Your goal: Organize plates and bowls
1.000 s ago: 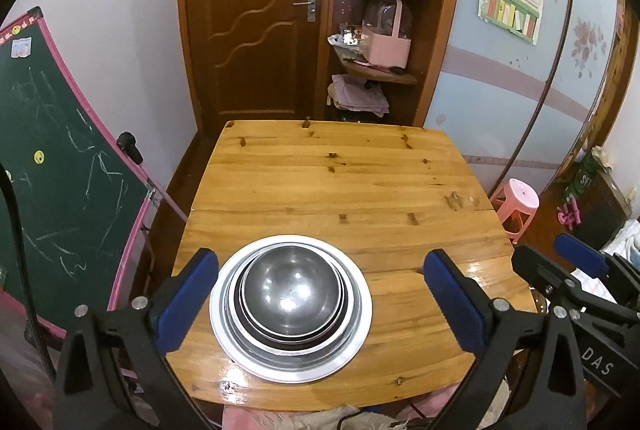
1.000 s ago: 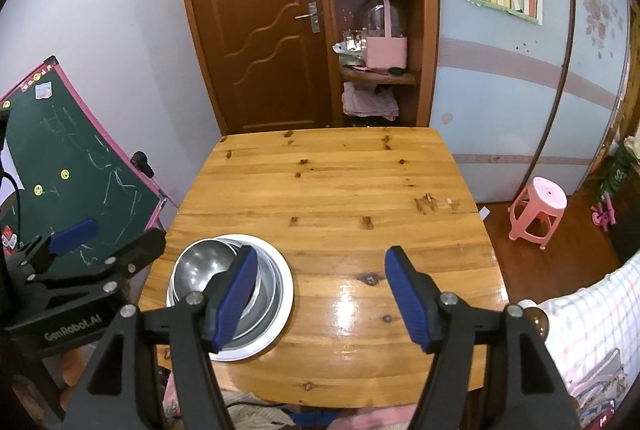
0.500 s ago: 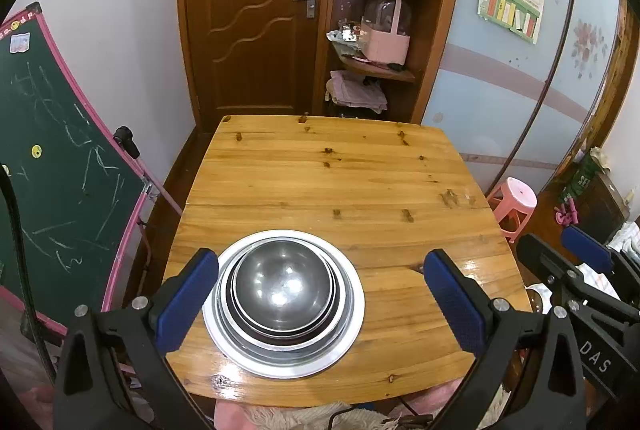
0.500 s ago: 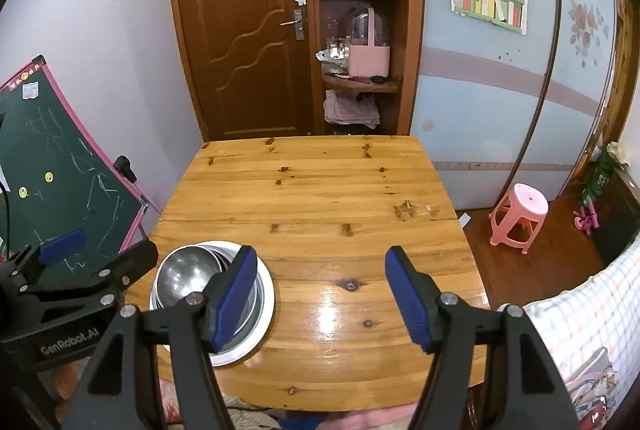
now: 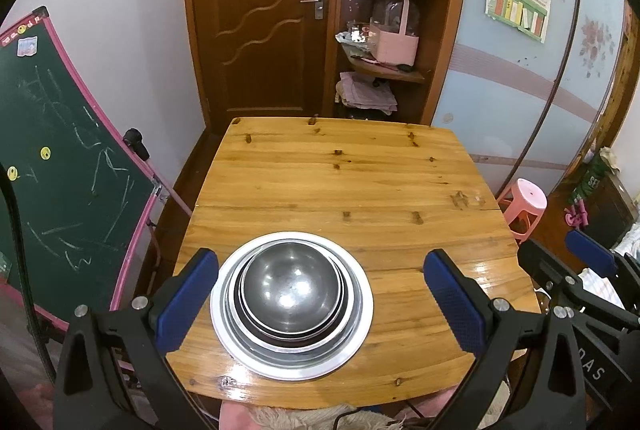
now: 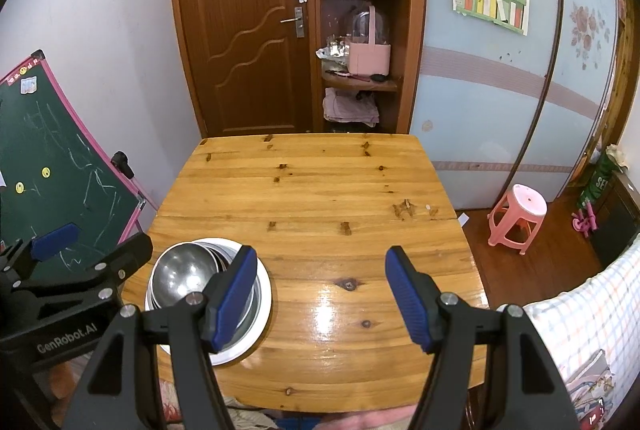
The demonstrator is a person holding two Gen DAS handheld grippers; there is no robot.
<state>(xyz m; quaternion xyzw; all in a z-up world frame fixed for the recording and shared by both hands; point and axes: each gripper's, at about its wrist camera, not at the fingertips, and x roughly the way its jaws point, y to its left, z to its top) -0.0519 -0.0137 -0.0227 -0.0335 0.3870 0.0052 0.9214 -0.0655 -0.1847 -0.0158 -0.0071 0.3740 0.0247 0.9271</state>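
- Stack of metal bowls (image 5: 291,286) nested on a white-rimmed plate (image 5: 352,334), near the front left edge of the table (image 5: 340,174).
- Your left gripper (image 5: 318,300) hangs above the stack, jaws spread wide to either side, touching nothing.
- Your right gripper (image 6: 320,294) is over bare wood beside the plate, jaws spread, empty.
- The bowls are probably light, rigid and slick: pinch a rim, not the curved wall.
- The nested pieces may slide or clatter; lift the stack level by the plate edge.

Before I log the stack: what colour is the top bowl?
Silvery grey, shiny bare metal: the top bowl shows best in the left wrist view.
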